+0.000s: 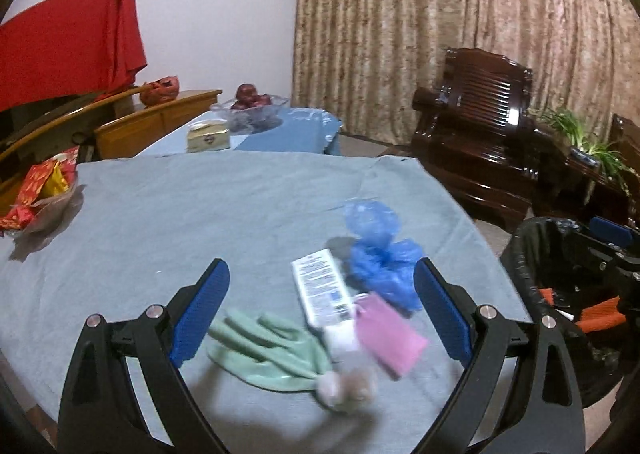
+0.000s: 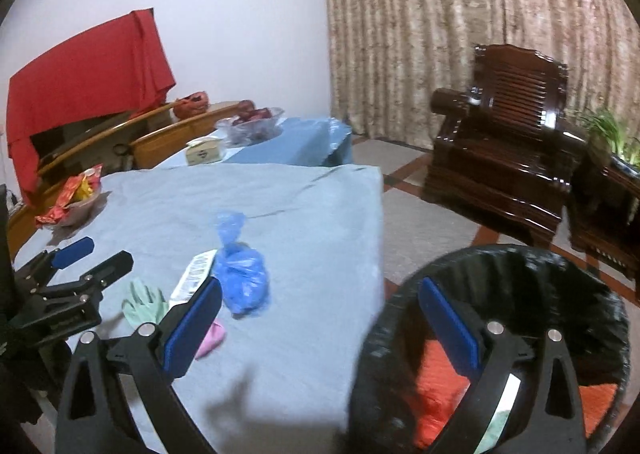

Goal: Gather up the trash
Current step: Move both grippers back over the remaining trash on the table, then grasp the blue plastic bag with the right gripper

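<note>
Left gripper (image 1: 322, 308) low over tabletop litter, jaws spread; right gripper (image 2: 320, 328) above bin (image 2: 592, 282), jaws spread, empty

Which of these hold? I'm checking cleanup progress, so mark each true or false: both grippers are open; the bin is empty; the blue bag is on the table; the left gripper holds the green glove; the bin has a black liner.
1. Both grippers are open. True: the left gripper and the right gripper both have their fingers spread and hold nothing.
2. The bin is empty. False: orange trash lies inside.
3. The blue bag is on the table. True.
4. The left gripper holds the green glove. False: the glove lies on the table.
5. The bin has a black liner. True.
</note>
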Action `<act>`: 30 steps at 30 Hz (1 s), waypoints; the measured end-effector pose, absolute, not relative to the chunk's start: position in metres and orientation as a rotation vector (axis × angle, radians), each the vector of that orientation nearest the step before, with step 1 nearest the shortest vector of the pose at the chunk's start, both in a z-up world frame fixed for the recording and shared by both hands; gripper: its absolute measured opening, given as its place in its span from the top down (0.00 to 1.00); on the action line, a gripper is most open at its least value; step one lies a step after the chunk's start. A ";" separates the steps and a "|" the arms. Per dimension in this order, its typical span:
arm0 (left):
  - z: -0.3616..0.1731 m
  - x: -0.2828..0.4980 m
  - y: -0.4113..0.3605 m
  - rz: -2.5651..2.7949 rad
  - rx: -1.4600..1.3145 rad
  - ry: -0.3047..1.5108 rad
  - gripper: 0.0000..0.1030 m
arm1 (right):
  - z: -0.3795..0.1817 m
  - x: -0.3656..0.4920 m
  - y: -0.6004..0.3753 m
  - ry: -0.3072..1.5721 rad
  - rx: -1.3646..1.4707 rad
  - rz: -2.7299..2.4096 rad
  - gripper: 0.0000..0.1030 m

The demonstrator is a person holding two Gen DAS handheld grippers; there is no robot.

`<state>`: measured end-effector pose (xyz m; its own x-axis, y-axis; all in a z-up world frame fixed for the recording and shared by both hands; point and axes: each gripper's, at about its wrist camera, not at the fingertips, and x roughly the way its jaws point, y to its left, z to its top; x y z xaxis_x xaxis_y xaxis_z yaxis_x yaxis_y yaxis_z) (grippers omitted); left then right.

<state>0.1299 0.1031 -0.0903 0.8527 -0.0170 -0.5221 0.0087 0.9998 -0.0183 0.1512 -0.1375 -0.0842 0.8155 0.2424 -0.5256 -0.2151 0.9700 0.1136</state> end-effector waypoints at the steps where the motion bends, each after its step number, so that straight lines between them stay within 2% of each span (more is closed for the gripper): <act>1: -0.093 0.128 0.105 -0.008 -0.015 0.551 0.12 | -0.086 0.155 -0.132 0.567 0.048 0.251 0.06; 24: -0.130 0.159 0.150 0.074 -0.025 0.623 0.12 | -0.168 0.240 -0.054 0.749 -0.024 0.336 0.06; 30: -0.135 0.166 0.150 0.077 -0.038 0.630 0.12 | -0.176 0.249 -0.047 0.782 -0.035 0.373 0.11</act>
<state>0.1660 0.1501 -0.1349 0.8053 0.0608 -0.5898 -0.0839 0.9964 -0.0119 0.2490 -0.0468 -0.1755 0.6475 0.3153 -0.6937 -0.3412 0.9340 0.1061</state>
